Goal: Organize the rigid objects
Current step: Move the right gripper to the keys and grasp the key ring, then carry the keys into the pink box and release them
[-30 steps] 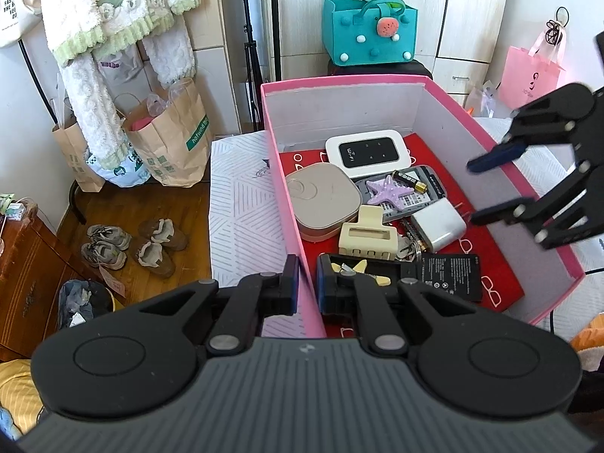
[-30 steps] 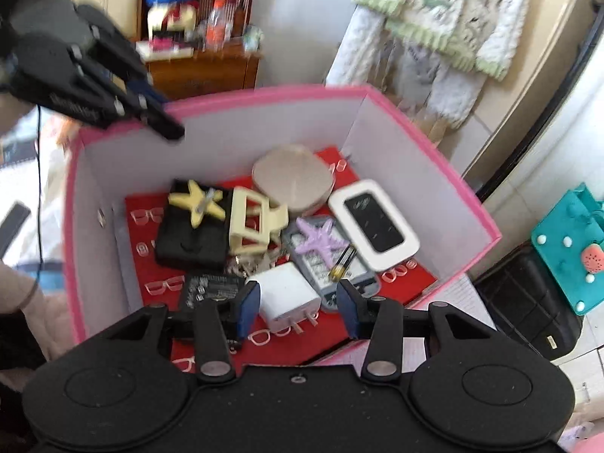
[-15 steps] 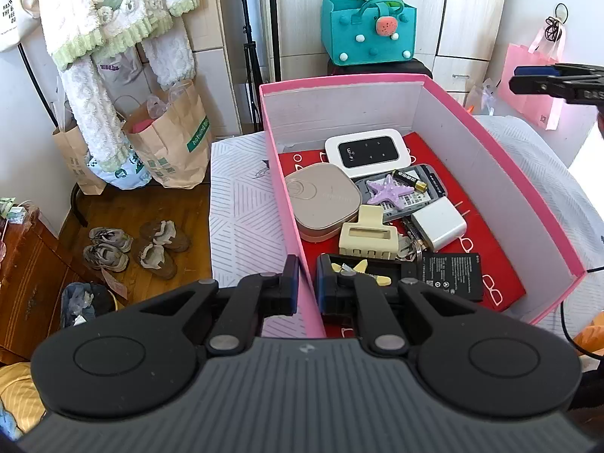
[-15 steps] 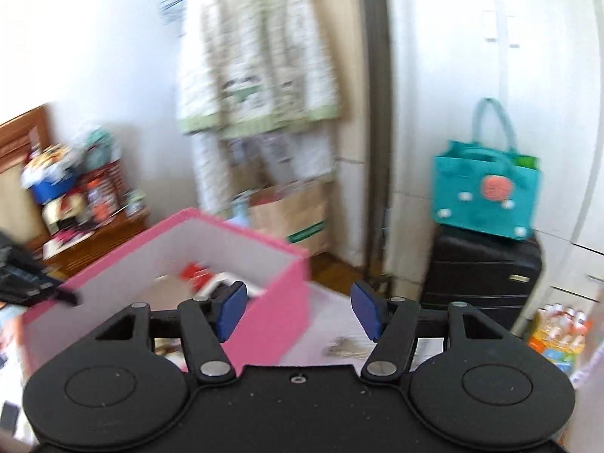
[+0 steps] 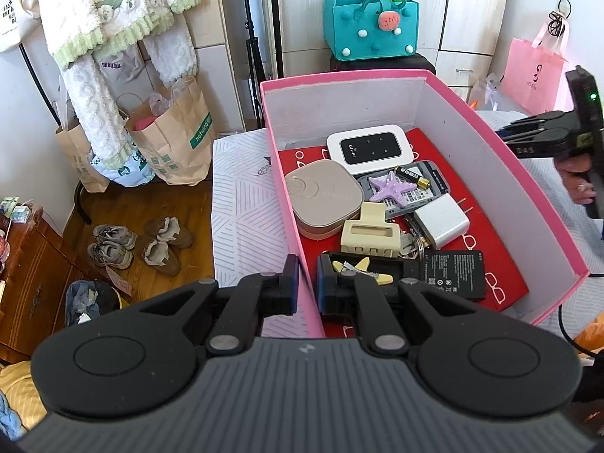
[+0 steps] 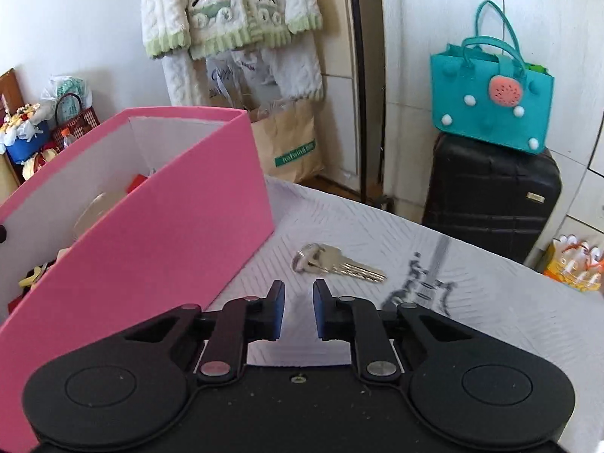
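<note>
A: What can go wrong from here?

B: The keys (image 6: pixel 338 263) lie flat on the white bedcover (image 6: pixel 472 302), outside the pink box (image 6: pixel 158 241), just beyond the right gripper (image 6: pixel 298 311). Its jaws have just been closing and now stand only a little apart, with nothing between them. I judge this gap too narrow for the bunch, so the fingers may push the keys away instead of taking them.

A: And the cover itself?

B: It is soft cloth. The fingertips could pinch the fabric together with the thin metal, or the keys could slide out because they lie so flat.

A: What does the left gripper (image 5: pixel 305 288) do?

B: It is clamped on the near wall of the box, one finger outside and one inside. If it pulls while the right one works, the box may shift or tip.

A: What is inside the box?

B: On a red sheet (image 5: pixel 506 290) there is a white wifi router (image 5: pixel 369 148) at the far end, a beige square case (image 5: pixel 324 198), a purple starfish (image 5: pixel 390 188) on a grey device, and a battery (image 5: pixel 413 177) beside it. Nearer are a white charger (image 5: pixel 441 224), a cream hair claw (image 5: pixel 370 236), a black tray with a yellow clip (image 5: pixel 362 266), and a flat black battery pack (image 5: pixel 453 273).

A: Is there room for the keys?

B: The right part of the red sheet looks free, I think.
</note>
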Available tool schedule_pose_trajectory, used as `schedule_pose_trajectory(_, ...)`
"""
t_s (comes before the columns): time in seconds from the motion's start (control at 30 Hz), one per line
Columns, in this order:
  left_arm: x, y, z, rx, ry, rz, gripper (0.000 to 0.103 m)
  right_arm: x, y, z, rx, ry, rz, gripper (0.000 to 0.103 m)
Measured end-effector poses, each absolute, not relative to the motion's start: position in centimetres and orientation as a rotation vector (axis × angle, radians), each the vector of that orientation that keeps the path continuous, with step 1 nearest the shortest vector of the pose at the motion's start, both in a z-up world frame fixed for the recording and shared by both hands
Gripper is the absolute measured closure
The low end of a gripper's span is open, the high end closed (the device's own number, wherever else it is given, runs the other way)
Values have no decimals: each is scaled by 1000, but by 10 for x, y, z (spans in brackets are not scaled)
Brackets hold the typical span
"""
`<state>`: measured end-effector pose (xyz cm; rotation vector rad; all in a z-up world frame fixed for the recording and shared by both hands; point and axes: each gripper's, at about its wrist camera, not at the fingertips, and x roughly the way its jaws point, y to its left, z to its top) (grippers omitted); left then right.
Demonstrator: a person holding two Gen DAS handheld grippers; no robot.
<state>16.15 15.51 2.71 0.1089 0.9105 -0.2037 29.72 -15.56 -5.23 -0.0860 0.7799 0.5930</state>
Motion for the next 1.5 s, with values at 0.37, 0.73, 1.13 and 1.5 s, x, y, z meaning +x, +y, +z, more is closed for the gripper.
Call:
schedule_pose_trajectory(0.37, 162, 155, 27, 107, 910, -203, 94, 320, -135, -70, -117, 727, 503, 81)
schedule_pose_trajectory(0.73, 162, 155, 26, 104, 913, -206, 94, 319, -164, -58, 95, 741, 501, 98)
schedule_pose_trajectory(1.13, 161, 153, 24, 95, 911, -212, 94, 289, -168, -5, 194, 684, 576, 98)
schedule_pose_trajectory(1.5, 162, 157, 25, 87, 914, -228, 94, 248, -119, 83, 107, 523, 724, 98)
